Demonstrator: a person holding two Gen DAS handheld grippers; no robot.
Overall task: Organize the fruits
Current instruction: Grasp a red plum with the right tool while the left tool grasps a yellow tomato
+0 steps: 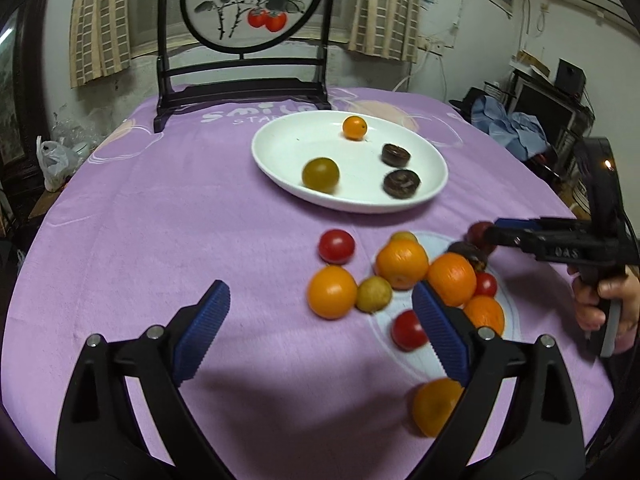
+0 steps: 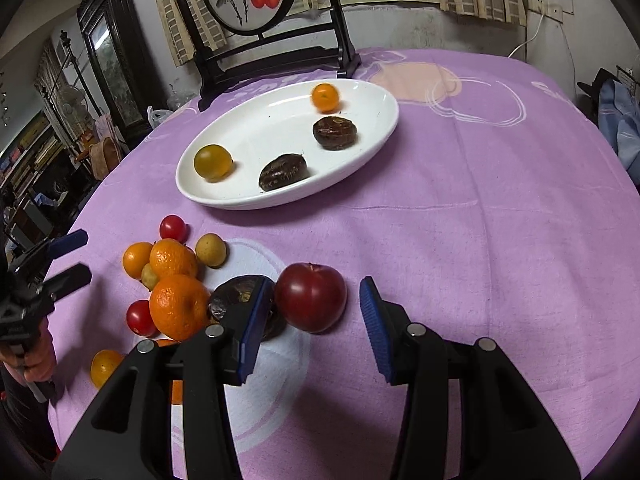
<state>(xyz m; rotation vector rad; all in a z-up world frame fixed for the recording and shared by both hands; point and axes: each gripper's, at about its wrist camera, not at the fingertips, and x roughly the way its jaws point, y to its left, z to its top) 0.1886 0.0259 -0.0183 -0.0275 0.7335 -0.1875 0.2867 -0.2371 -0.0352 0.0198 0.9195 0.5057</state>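
Fingers of the right gripper (image 2: 316,320) are spread wide, with the red plum (image 2: 310,297) between them but not squeezed. The left gripper (image 1: 320,320) is wide open too — it holds nothing. Oranges (image 2: 179,306) and little tomatoes (image 2: 173,228) sit left of the plum. Behind the plum, the white plate (image 2: 256,128) holds four fruits.
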